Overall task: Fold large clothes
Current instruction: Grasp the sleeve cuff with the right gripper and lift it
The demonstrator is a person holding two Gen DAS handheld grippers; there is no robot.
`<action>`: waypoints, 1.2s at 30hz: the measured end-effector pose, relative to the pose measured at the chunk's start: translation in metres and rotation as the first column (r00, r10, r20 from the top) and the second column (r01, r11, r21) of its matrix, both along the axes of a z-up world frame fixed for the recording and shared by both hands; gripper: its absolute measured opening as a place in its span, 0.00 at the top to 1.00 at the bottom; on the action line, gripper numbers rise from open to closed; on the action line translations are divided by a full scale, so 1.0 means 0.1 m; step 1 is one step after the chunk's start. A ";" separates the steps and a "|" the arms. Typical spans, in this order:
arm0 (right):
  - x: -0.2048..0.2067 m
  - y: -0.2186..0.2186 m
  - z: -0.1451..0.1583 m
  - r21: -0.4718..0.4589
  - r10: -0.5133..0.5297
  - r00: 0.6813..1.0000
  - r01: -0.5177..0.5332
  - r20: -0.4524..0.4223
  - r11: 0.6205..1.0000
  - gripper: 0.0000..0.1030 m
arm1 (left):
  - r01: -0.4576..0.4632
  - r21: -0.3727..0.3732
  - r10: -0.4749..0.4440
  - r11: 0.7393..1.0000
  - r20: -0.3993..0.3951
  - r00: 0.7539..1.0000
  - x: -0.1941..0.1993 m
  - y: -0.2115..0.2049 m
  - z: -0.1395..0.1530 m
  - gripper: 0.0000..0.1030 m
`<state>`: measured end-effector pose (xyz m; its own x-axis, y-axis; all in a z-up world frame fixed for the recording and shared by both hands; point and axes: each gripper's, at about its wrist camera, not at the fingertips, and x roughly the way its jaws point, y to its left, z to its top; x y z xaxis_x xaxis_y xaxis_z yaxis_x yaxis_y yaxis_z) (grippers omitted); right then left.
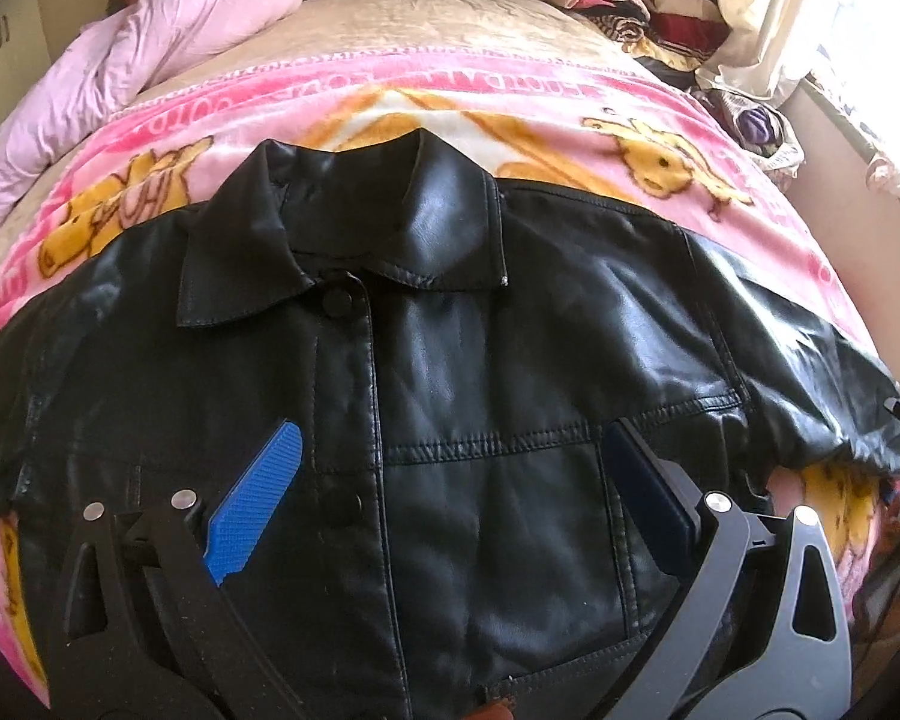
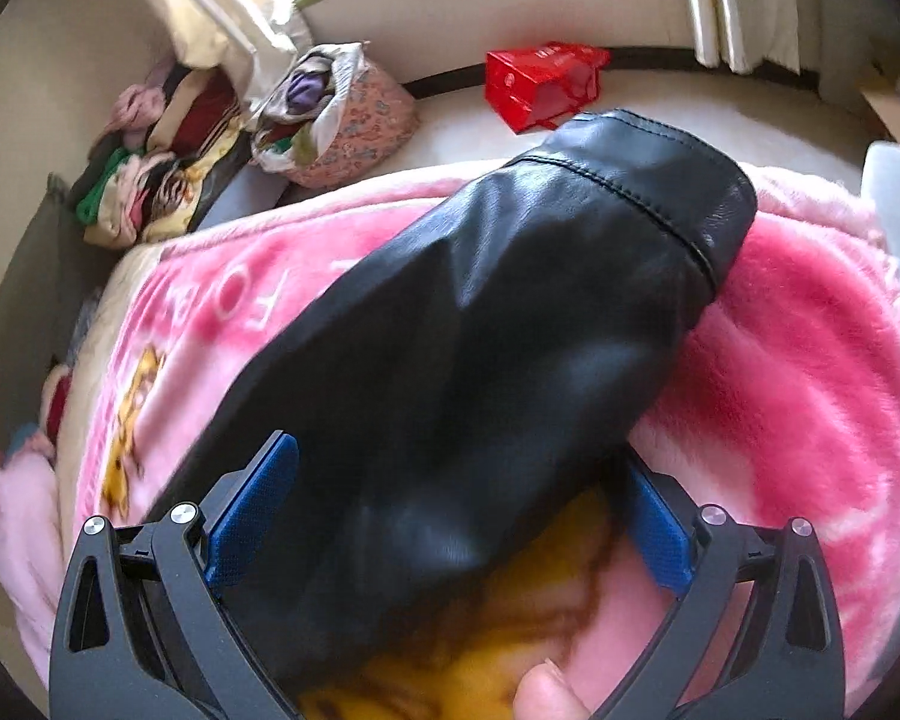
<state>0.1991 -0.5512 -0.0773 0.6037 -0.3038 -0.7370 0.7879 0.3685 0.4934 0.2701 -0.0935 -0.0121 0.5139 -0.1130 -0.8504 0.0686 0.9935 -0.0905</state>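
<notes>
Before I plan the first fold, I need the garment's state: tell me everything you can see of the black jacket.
The black jacket looks like glossy leather or imitation leather. It lies front up, spread on the pink cartoon blanket, collar flat, front closed with dark snap buttons, stitched seams across the chest. One sleeve stretches out over the blanket, its cuff at the far end. The left gripper hangs open over the chest; the right gripper stands open astride the sleeve.

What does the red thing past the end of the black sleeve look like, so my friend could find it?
Start at the pink cartoon blanket on the bed, then follow the black jacket sleeve to its stitched cuff. Just beyond the cuff, on the pale surface by the wall, lies a red bag. It is the only shiny bright red thing there; the clothes pile to its left is soft and mixed-coloured.
</notes>
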 end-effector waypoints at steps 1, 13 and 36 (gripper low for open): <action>-0.01 -0.03 0.00 0.005 -0.015 1.000 0.015 0.026 1.000 0.04 | -0.001 -0.002 0.001 1.000 0.001 1.000 -0.01 0.00 0.01 0.09; -0.03 -0.19 0.15 -0.036 0.067 0.950 -0.059 0.305 0.998 0.77 | -0.019 -0.021 0.020 1.000 0.039 0.999 -0.01 0.21 0.28 0.09; 0.64 1.60 1.77 -0.513 0.734 0.558 -0.532 0.386 0.674 0.92 | -0.061 -0.187 0.076 0.980 0.070 0.995 -0.18 0.87 0.64 0.09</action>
